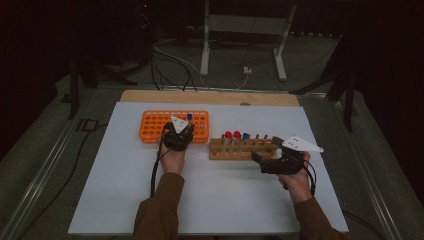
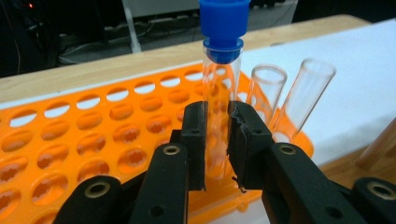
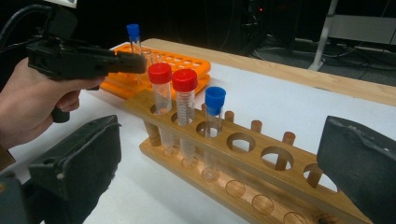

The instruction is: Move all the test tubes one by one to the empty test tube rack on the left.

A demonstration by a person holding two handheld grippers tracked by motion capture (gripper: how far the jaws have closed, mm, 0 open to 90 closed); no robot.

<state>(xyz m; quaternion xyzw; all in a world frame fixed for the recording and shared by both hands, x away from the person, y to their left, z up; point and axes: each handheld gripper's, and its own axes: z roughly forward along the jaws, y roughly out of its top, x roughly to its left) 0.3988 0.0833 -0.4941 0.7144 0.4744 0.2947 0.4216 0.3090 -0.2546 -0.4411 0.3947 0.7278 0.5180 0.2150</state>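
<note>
Over the orange rack: the left gripper point(image 2: 217, 140) holds a blue-capped tube point(image 2: 222, 70) upright, its lower end down among the rack's holes.
Left jaws: clamped on the clear wall of the blue-capped tube, one pad on each side, well below the cap.
Orange rack point(image 1: 155, 125): lies on the white board point(image 1: 150, 200), left of the wooden rack; two uncapped tubes point(image 2: 289, 98) stand tilted in its holes just beside the held tube.
Left hand point(image 1: 172, 160): comes in from the near side in the high view, its gripper reaching over the near edge of the orange rack.
Wooden rack point(image 3: 261, 158): stands on the white board to the right of the orange rack, apart from it.
Wooden rack's load: two red-capped tubes point(image 3: 173, 93) and, next to them, another tube with a blue cap point(image 3: 214, 112), all upright in neighbouring holes; the other holes toward the right gripper are free.
Right gripper point(image 1: 266, 154): sits at the right end of the wooden rack, level with it.
Right jaws: wide apart, nothing between them, one to each side of the rack's near end in the right gripper view.
</note>
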